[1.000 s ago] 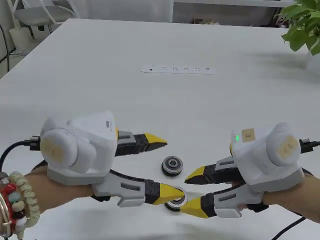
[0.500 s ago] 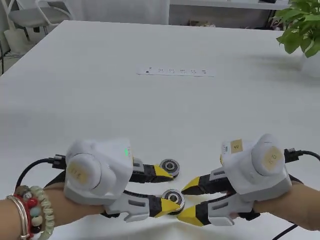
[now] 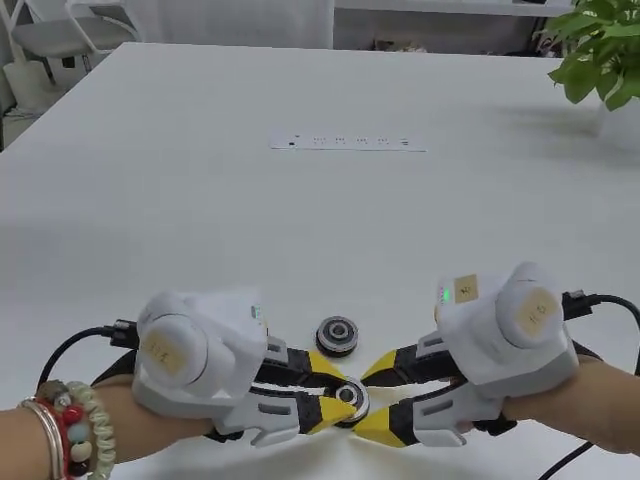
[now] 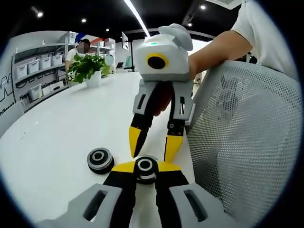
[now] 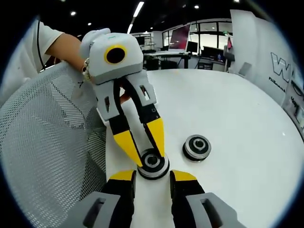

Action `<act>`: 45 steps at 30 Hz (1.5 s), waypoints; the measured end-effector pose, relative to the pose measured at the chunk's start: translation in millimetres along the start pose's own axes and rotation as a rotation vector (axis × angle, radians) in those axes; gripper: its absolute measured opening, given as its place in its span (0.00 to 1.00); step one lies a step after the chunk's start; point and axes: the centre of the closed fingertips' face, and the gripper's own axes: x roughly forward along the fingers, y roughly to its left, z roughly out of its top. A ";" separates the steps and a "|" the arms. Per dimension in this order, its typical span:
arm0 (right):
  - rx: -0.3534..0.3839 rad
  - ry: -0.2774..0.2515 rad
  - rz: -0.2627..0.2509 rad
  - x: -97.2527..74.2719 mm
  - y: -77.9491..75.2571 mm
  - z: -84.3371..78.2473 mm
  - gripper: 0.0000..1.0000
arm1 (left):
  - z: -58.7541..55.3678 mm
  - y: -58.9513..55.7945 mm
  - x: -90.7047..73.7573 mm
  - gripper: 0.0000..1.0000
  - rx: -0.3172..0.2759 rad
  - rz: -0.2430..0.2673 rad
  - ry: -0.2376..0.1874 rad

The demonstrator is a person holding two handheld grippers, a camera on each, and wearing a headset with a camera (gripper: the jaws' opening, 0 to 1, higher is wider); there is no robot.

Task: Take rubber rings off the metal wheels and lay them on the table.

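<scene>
A small metal wheel with a black rubber ring sits near the table's front edge. My left gripper reaches in from the left and is shut on this wheel, one yellow tip on each side. My right gripper faces it from the right, open, its tips standing either side of the same wheel with a small gap. A second ringed wheel lies free just beyond them on the table; it also appears in the gripper views.
A white power strip lies across the middle of the table. A potted green plant stands at the far right corner. A mesh chair back is close behind the front edge.
Both grippers have come together over the nearer wheel. The left gripper's jaws have narrowed from wide apart to closed on it, and the right gripper's tips have slid in around it.
</scene>
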 end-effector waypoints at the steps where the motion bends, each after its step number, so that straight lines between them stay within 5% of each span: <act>1: 0.007 0.001 -0.004 -0.2 -1.0 -0.3 0.27 | -0.8 0.0 0.4 0.08 0.038 0.000 0.001; 45: -0.029 0.024 -0.010 -0.2 -4.4 -2.1 0.12 | -1.0 3.3 -2.5 0.08 0.016 0.018 -0.028</act>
